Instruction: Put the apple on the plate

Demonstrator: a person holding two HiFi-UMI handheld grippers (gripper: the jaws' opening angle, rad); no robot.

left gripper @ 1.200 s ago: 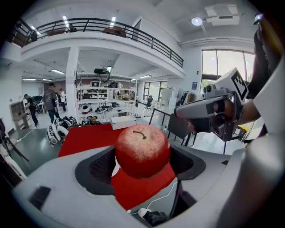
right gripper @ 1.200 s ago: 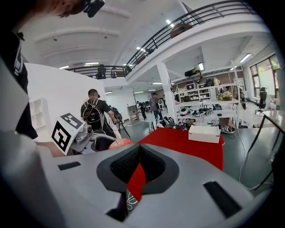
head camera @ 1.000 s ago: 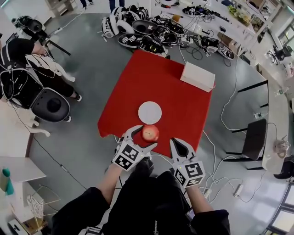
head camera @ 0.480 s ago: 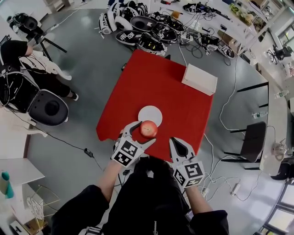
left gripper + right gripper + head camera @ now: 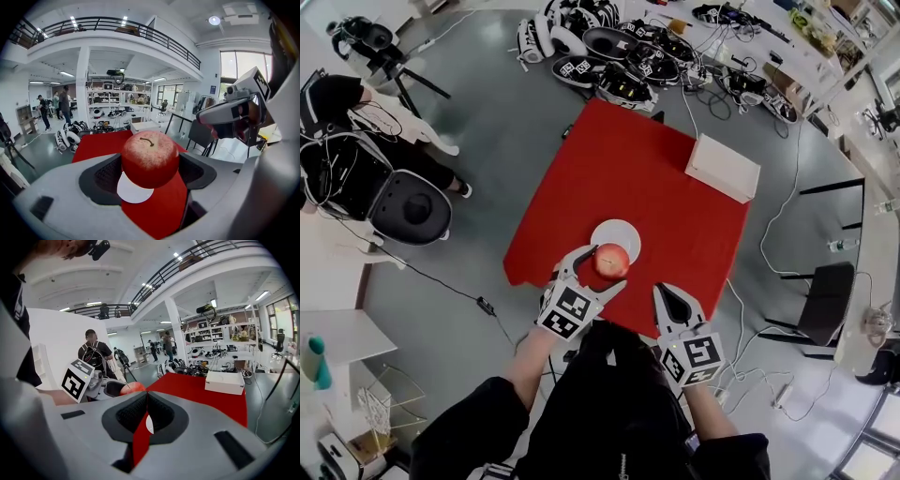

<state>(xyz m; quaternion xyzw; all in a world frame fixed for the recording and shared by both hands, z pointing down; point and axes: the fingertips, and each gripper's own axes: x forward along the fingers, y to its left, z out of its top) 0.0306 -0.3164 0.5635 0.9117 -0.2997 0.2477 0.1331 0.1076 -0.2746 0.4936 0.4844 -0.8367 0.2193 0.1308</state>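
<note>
A red apple (image 5: 610, 261) is held between the jaws of my left gripper (image 5: 602, 259), above the near rim of the white plate (image 5: 619, 233) on the red table (image 5: 647, 169). In the left gripper view the apple (image 5: 150, 158) fills the jaw gap, with the plate (image 5: 132, 191) showing just beneath it. My right gripper (image 5: 674, 302) is shut and empty, at the table's near edge to the right of the apple. In the right gripper view the jaws (image 5: 146, 401) meet, and the apple (image 5: 132, 388) shows at the left.
A white box (image 5: 724, 169) lies at the table's far right corner. Helmets and cabled gear (image 5: 619, 56) cover the floor beyond the table. A person (image 5: 337, 141) sits by a round stool (image 5: 412, 211) at the left. A black chair (image 5: 825, 291) stands at the right.
My left gripper has carried the apple forward, from the table's near edge to over the plate's near rim. The right gripper has stayed shut at the near edge.
</note>
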